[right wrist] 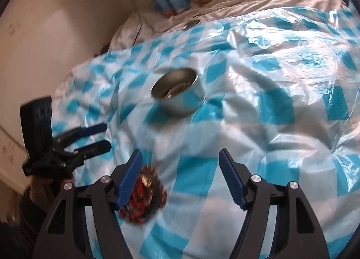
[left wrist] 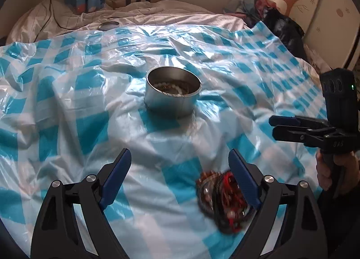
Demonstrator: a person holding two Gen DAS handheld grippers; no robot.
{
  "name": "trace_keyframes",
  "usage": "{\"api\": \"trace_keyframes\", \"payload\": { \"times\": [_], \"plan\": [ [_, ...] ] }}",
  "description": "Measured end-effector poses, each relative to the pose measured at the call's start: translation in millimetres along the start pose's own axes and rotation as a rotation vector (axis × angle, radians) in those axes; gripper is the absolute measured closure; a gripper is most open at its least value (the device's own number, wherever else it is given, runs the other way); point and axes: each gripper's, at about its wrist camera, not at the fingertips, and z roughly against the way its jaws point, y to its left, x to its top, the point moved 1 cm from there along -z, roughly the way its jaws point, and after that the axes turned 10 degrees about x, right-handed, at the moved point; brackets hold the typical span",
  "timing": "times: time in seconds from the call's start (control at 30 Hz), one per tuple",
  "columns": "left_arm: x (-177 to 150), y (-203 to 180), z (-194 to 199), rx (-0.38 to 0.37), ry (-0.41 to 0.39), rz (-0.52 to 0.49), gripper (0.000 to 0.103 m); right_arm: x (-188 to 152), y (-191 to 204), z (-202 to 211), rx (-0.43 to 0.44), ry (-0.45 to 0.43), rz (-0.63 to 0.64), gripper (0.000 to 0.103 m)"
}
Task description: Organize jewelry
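Left gripper (left wrist: 180, 164): fingers spread wide, nothing between them. Its right-hand finger (left wrist: 241, 180) stands just beside the jewelry pile (left wrist: 221, 200), a tangle of red and brown beaded strands lying on the plastic sheet (left wrist: 67, 106); blur prevents telling whether finger and pile touch.

Right gripper (right wrist: 181, 164): fingers likewise spread apart and empty. In the right wrist view the same jewelry pile (right wrist: 144, 196) sits partly behind the gripper's left-hand finger (right wrist: 130, 180), at the near edge of the sheet. In the left wrist view the right gripper (left wrist: 273, 127) appears from the side, held by a hand (left wrist: 333, 169) at the frame's right edge, well apart from the pile.

Farther out, a round metal tin (left wrist: 173, 91) stands upright and lidless on the blue-and-white checked plastic sheet, well apart from both grippers. Beaded pieces, some white, lie inside it (right wrist: 177, 89).

The sheet covers a bed (left wrist: 157, 18) with crumpled pale bedding. A round lid (left wrist: 108, 25) lies flat on that bedding beyond the sheet's far edge. A dark cable (left wrist: 50, 7) runs across the bedding at the far left.
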Motion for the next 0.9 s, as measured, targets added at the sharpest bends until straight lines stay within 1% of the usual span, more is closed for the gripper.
{"api": "trace_keyframes", "payload": {
  "times": [0.03,0.13,0.3,0.37,0.43,0.5,0.53,0.57,0.6,0.67,0.7,0.77,0.8,0.87,0.9],
  "plan": [
    [-4,-3,2,-0.010,-0.007,-0.014,0.019,-3,4,0,-0.012,0.005,0.017,0.035],
    [-11,-17,7,-0.039,-0.040,-0.081,0.019,-5,9,-1,-0.041,0.010,0.035,0.030],
    [-17,-46,9,-0.091,-0.090,-0.207,0.019,-3,5,4,-0.049,-0.001,0.012,0.030],
    [-18,-52,9,-0.104,-0.098,-0.233,0.019,-2,2,6,-0.049,-0.006,0.005,0.029],
    [-19,-59,7,-0.124,-0.097,-0.251,0.019,-1,-1,6,-0.048,-0.007,-0.005,0.027],
    [-22,-63,3,-0.143,-0.088,-0.259,0.022,-1,-3,4,-0.050,0.000,-0.017,0.027],
    [-23,-64,1,-0.151,-0.075,-0.260,0.033,-1,-3,4,-0.045,0.001,-0.021,0.027],
    [-24,-64,-5,-0.158,-0.042,-0.257,0.042,-1,-3,3,-0.039,0.001,-0.023,0.027],
    [-24,-63,-10,-0.163,-0.022,-0.250,0.046,-1,-2,4,-0.036,-0.001,-0.020,0.027],
    [-26,-61,-17,-0.175,0.013,-0.238,0.058,-1,0,4,-0.032,-0.004,-0.013,0.026],
    [-27,-61,-19,-0.176,0.018,-0.241,0.061,-1,0,5,-0.028,-0.006,-0.011,0.026],
    [-28,-61,-20,-0.177,0.024,-0.245,0.072,-1,1,4,-0.028,-0.006,-0.010,0.026],
    [-28,-60,-20,-0.173,0.023,-0.244,0.075,-1,1,4,-0.028,-0.005,-0.012,0.026],
    [-27,-57,-20,-0.165,0.024,-0.239,0.092,-1,2,4,-0.027,-0.005,-0.013,0.025],
    [-26,-55,-20,-0.158,0.027,-0.235,0.093,-1,2,4,-0.028,-0.005,-0.011,0.025]
  ]
}}
